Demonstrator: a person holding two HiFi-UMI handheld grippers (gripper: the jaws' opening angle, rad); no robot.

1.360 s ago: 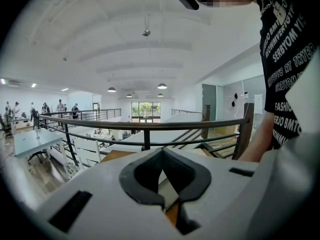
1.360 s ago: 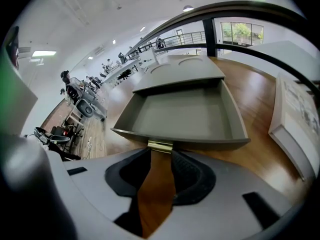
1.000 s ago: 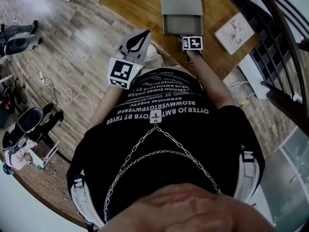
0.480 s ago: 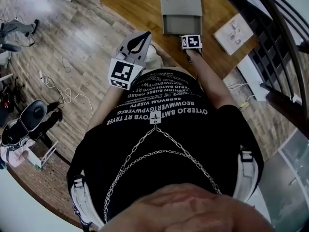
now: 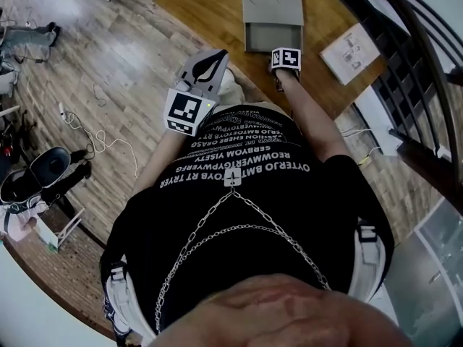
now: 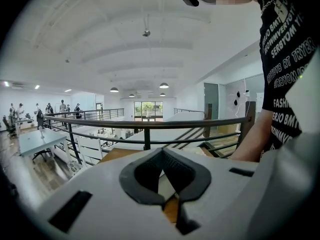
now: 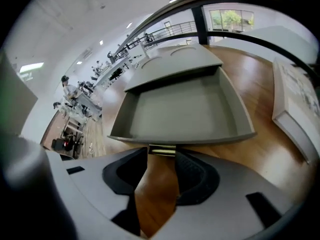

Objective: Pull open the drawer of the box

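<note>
The grey box (image 5: 271, 4) stands on the wooden table (image 5: 202, 13) with its drawer (image 5: 273, 36) pulled out toward me; the drawer (image 7: 182, 109) is empty. My right gripper (image 5: 279, 55) is at the drawer's front edge. In the right gripper view its jaws (image 7: 162, 156) are opening, and the small metal handle (image 7: 162, 150) lies right at their tips with no pad pressing on it. My left gripper (image 5: 216, 53) is held off the table's near edge by my body, tips together (image 6: 161, 151), holding nothing.
A white booklet (image 5: 350, 49) lies on the table right of the drawer, also seen in the right gripper view (image 7: 300, 109). A dark metal railing (image 5: 405, 56) runs along the right. Cables and gear lie on the wooden floor (image 5: 94, 100) to the left.
The right gripper's marker cube has crept slightly closer to the drawer front. The drawer stays pulled out and the left gripper has hardly moved.
</note>
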